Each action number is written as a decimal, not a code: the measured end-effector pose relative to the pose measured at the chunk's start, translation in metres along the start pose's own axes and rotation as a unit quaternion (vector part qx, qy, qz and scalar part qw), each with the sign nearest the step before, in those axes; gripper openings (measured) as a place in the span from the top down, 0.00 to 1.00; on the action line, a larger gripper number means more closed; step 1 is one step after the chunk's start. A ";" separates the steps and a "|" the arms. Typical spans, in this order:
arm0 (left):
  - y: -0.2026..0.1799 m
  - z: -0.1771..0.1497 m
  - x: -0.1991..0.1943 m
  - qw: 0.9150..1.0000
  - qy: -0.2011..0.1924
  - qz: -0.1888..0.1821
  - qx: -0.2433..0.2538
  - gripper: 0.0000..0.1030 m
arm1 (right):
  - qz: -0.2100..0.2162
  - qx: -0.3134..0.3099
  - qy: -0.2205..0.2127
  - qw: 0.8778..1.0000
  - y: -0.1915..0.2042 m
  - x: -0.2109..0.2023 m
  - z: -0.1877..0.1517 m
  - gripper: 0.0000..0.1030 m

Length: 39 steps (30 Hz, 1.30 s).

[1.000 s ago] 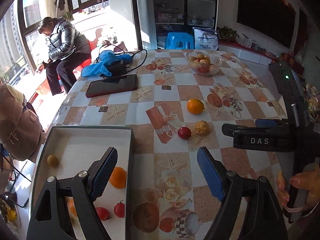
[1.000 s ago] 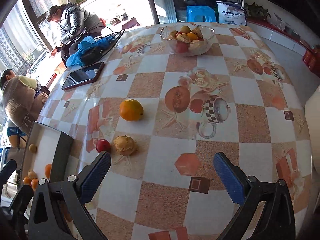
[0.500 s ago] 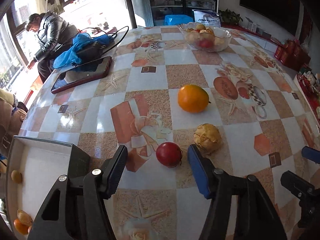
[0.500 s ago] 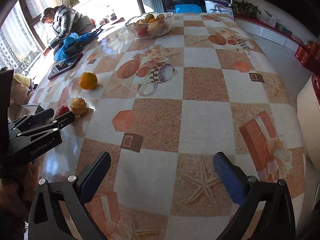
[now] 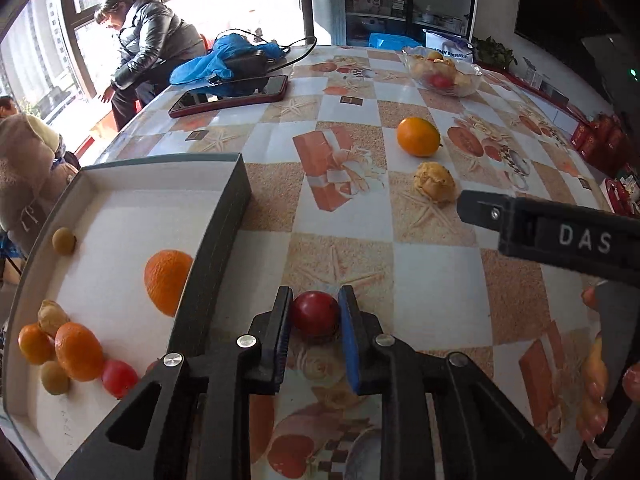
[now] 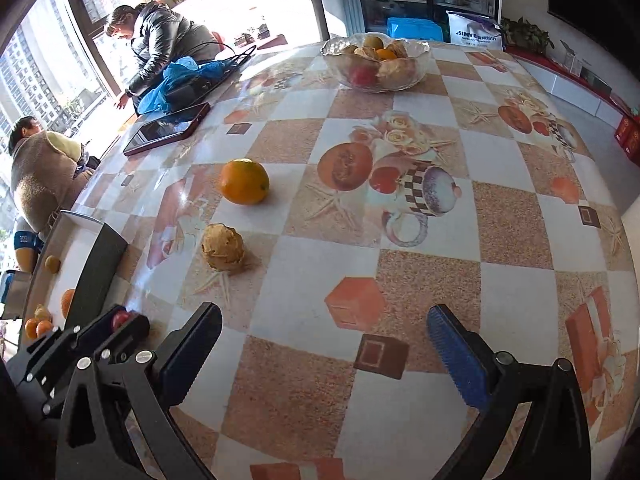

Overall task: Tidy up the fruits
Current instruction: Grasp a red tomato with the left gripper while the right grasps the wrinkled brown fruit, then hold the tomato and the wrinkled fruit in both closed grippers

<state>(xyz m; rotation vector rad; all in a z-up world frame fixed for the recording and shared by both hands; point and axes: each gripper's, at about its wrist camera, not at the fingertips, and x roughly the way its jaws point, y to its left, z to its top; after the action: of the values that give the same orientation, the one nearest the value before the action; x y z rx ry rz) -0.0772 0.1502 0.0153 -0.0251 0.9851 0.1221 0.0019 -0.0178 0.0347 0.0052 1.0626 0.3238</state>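
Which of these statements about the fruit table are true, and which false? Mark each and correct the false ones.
1. The left gripper is shut on the red fruit. True.
2. The right gripper holds the orange. False: it is open, and the orange lies on the table.
3. The tray has fruit in it. True.
4. The bowl is empty. False: it holds fruit.

Left claw point(image 5: 315, 322) clamps a red fruit point(image 5: 315, 315) beside the tray point(image 5: 224, 216).
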 end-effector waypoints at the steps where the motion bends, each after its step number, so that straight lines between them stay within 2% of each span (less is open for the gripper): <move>1: 0.003 -0.004 -0.002 1.000 0.002 0.000 -0.005 0.75 | 0.001 -0.007 -0.001 1.000 0.008 0.004 0.004 0.00; 5: 0.009 -0.009 -0.006 1.000 0.004 -0.004 -0.014 0.75 | -0.007 -0.045 -0.007 0.999 0.041 0.019 0.016 0.00; 7: 0.009 -0.010 -0.006 1.000 0.005 -0.004 -0.017 0.75 | -0.017 -0.057 -0.001 0.998 0.051 0.027 0.020 0.14; 9: 0.009 -0.011 -0.007 1.000 0.005 -0.003 -0.018 0.75 | -0.045 -0.066 -0.003 0.997 0.057 0.031 0.019 0.35; 10: 0.009 -0.011 -0.007 1.000 0.004 -0.003 -0.016 0.75 | -0.051 -0.072 -0.006 0.996 0.058 0.031 0.018 0.39; 11: 0.008 -0.011 -0.007 1.000 0.003 -0.002 -0.015 0.75 | -0.048 -0.079 -0.008 0.996 0.059 0.029 0.016 0.52; 12: 0.008 -0.012 -0.007 1.000 0.002 -0.002 -0.015 0.75 | -0.047 -0.084 -0.009 0.995 0.059 0.027 0.014 0.68; 13: 0.008 -0.012 -0.007 1.000 0.001 -0.003 -0.015 0.75 | -0.049 -0.086 -0.007 0.995 0.058 0.024 0.011 0.73; 21: 0.012 -0.027 -0.017 0.999 -0.005 -0.014 -0.029 0.75 | -0.030 -0.060 -0.005 0.998 0.027 -0.016 -0.042 0.73; 24: 0.010 -0.039 -0.024 0.999 -0.020 -0.013 -0.032 0.75 | -0.033 -0.042 -0.023 0.998 0.010 -0.036 -0.073 0.73; 27: 0.003 -0.045 -0.026 0.999 -0.038 0.004 -0.023 0.75 | -0.038 -0.025 -0.043 0.998 0.000 -0.050 -0.094 0.73; 32: -0.001 -0.047 -0.026 0.998 -0.055 0.005 -0.018 0.75 | -0.044 -0.011 -0.071 0.996 -0.001 -0.057 -0.107 0.73; 39: -0.003 -0.049 -0.024 0.998 -0.066 0.008 -0.016 0.75 | -0.051 -0.016 -0.078 0.996 0.001 -0.058 -0.111 0.73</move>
<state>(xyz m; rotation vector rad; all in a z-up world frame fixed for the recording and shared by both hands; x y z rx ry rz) -0.1302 0.1414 0.0083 -0.0384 0.8525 0.1516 -0.1193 -0.0486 0.0299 -0.0514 0.8998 0.2430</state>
